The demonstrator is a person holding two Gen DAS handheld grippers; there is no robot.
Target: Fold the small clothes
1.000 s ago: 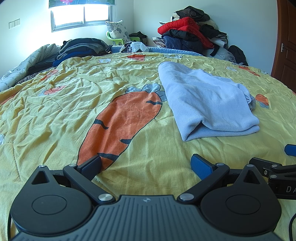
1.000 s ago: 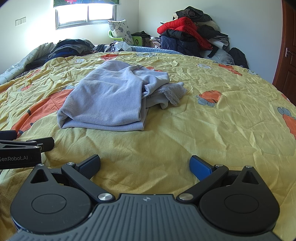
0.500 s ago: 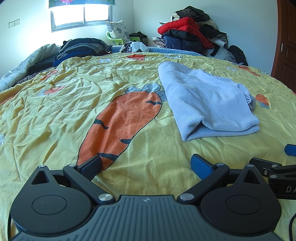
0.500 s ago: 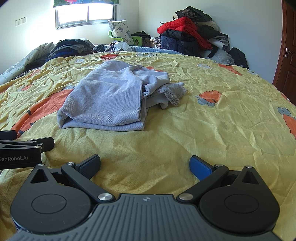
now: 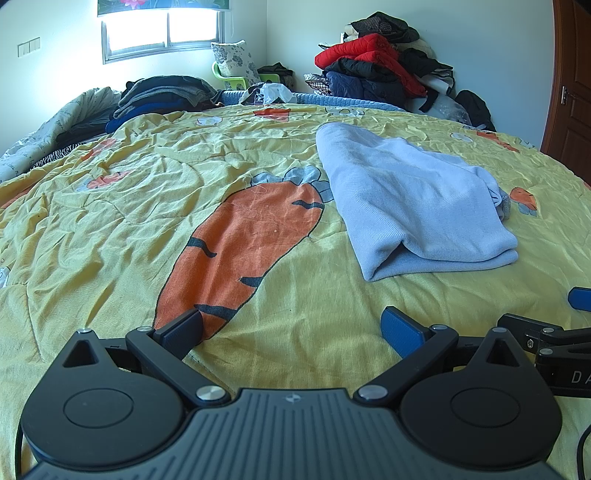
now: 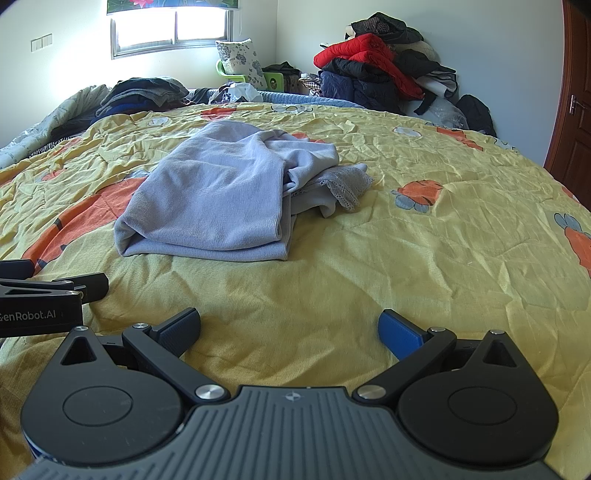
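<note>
The right gripper [image 6: 290,328] sits low over the wrinkled yellow bedspread with orange carrot prints [image 6: 424,258], its black arms spread wide, blue-padded fingertips [image 6: 400,332] well apart with only bedding between them. Ahead lies the pale lilac-blue knit garment [image 6: 218,206], folded over on itself, a lace-trimmed edge [image 6: 347,184] spilling out on its right side. At the left edge, the other black gripper [image 6: 55,288] pokes in, resting near the garment's near corner without touching it. Far back against the wall rises a heap of red and dark jackets [image 6: 373,62], beside a bright window [image 6: 173,26].
</note>
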